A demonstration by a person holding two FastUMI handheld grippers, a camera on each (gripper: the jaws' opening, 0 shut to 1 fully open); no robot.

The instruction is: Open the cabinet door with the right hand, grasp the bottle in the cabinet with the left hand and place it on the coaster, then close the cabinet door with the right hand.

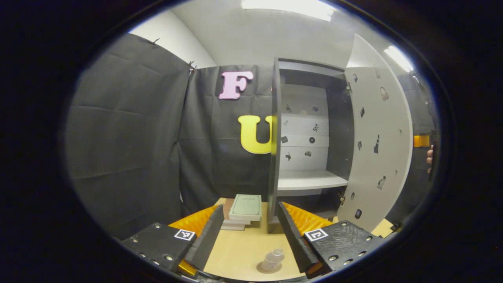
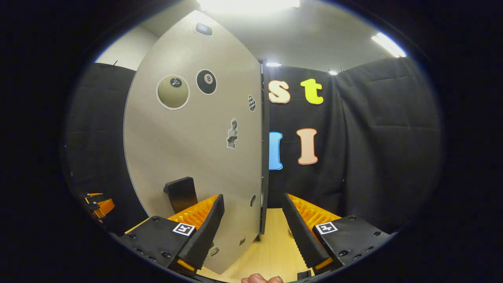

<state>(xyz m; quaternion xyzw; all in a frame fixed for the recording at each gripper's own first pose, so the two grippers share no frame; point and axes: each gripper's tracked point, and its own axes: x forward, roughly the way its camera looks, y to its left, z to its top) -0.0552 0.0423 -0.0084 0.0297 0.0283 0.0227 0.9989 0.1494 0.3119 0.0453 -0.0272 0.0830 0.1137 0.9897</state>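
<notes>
Cabinet's lower compartment [image 1: 314,202] in shadow; bottle [image 1: 273,259] partly cut off by edge.

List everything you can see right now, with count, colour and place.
Cabinet: one, grey, on the table's far right, shelves bare.
Door: one, pale grey with stickers, swung open.
Handle: one, black, low on the door's outer face.
Bottle: one, clear, standing on the coaster.
Coaster: one, brownish, near table edge.
Books: small stack, top one pale green, left of the cabinet.
Table: one, light wood.
Left gripper: open, above the bottle.
Right gripper: open, astride the door's edge.
</notes>
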